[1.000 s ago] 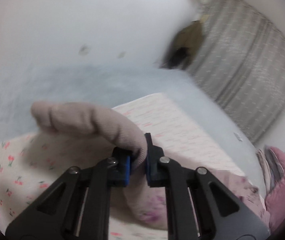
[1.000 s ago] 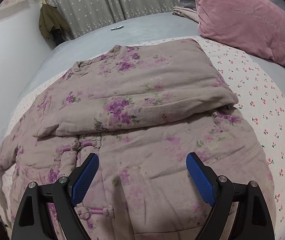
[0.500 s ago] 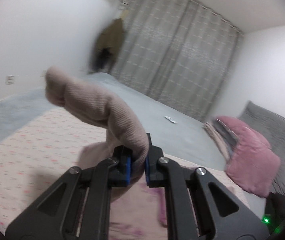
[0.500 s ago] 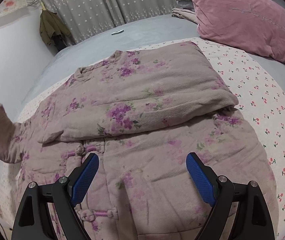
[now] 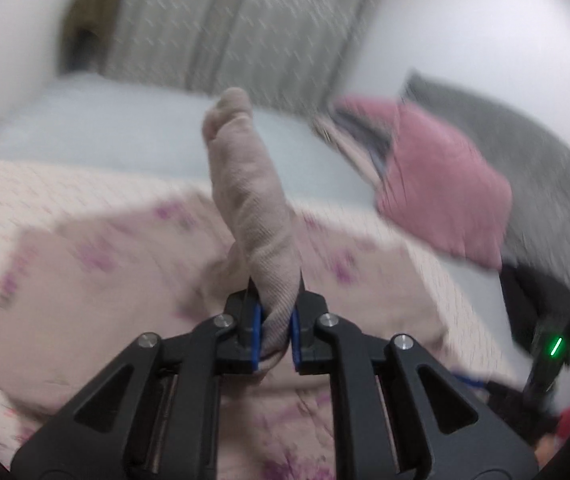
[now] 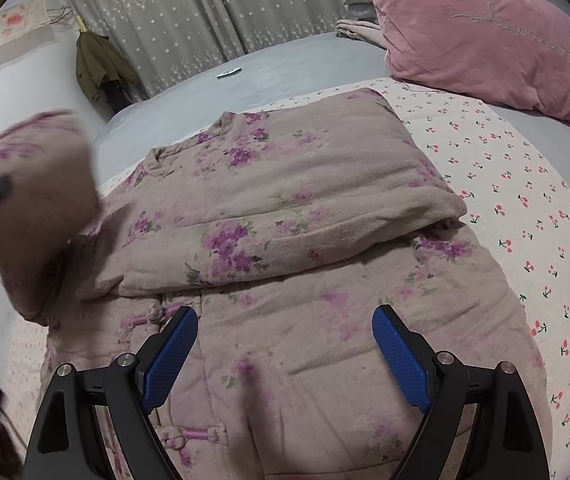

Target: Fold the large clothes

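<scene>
Left gripper (image 5: 276,334) clamped tight, right gripper (image 6: 285,354) fingers (image 6: 401,354) spread wide

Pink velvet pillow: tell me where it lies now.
In the right wrist view the pink velvet pillow lies upper right on the grey bed, beyond the floral padded jacket.

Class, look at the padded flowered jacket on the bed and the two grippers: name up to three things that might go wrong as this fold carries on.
1. The left gripper pinches only the cuff of the thick sleeve; the padding might slip out of the jaws in mid-air.
2. The right gripper hangs open above the jacket, pinning nothing, so pulling may drag the body and undo the sleeve already folded across.
3. The lifted sleeve may land bunched.
</scene>
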Available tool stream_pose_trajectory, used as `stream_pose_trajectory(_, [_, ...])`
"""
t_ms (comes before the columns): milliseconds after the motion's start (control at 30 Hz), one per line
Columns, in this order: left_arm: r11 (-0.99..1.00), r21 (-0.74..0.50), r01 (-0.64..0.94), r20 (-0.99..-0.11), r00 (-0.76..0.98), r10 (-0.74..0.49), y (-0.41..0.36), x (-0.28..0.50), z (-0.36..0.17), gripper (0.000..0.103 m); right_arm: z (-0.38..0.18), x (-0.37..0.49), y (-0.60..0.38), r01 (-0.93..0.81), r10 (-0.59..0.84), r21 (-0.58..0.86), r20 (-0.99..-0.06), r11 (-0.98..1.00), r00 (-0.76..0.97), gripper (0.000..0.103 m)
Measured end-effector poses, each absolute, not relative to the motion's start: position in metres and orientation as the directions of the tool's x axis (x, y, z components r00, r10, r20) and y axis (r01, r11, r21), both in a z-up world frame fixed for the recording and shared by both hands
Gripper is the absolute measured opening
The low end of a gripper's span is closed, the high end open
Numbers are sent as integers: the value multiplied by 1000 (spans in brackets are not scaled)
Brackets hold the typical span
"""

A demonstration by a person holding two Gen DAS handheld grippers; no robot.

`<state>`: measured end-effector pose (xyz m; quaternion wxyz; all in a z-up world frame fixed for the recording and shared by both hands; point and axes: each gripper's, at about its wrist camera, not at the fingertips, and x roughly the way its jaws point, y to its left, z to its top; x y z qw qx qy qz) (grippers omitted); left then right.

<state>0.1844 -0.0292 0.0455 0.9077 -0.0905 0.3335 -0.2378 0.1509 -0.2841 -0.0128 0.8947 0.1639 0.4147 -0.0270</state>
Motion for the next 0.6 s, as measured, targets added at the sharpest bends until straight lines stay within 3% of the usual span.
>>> stream_pose_trajectory(67, [841,-318,437,-639,556,-531,-52,190,16,20,-12,151,-286,186,89,277,-746,943,660,90])
stream_pose_trajectory(133, [813,-316,490,-716,439,-543,-69,189,-9,39,-12,152,-287,186,95,288,-740,939,666,90])
stream_pose_trajectory(167, [812,-291,506,-742,416,-526,-73,184,-16,39,-12,152,-289,184,102,297,-735,937,670,90])
stream_pose_trajectory(200, [812,-264,521,-751,417,-512,-75,178,-17,39,-11,152,-289,181,109,306,-731,935,674,90])
stream_pose_trajectory(267, [802,-235,550,-740,434,-514,-68,163,-7,50,-9,152,-291,154,147,345,-704,926,695,90])
stream_pose_trajectory(333, [791,-247,560,-717,444,-538,-51,152,8,70,-6,152,-292,98,223,416,-654,904,723,90])
stream_pose_trajectory(500, [848,-225,481,-669,556,-493,-3,132,37,81,1,161,-289,-58,430,609,-487,791,760,90])
stream_pose_trajectory(600, [912,-148,382,-665,644,-378,31,129,39,81,-11,177,-278,-57,452,622,-499,781,740,90])
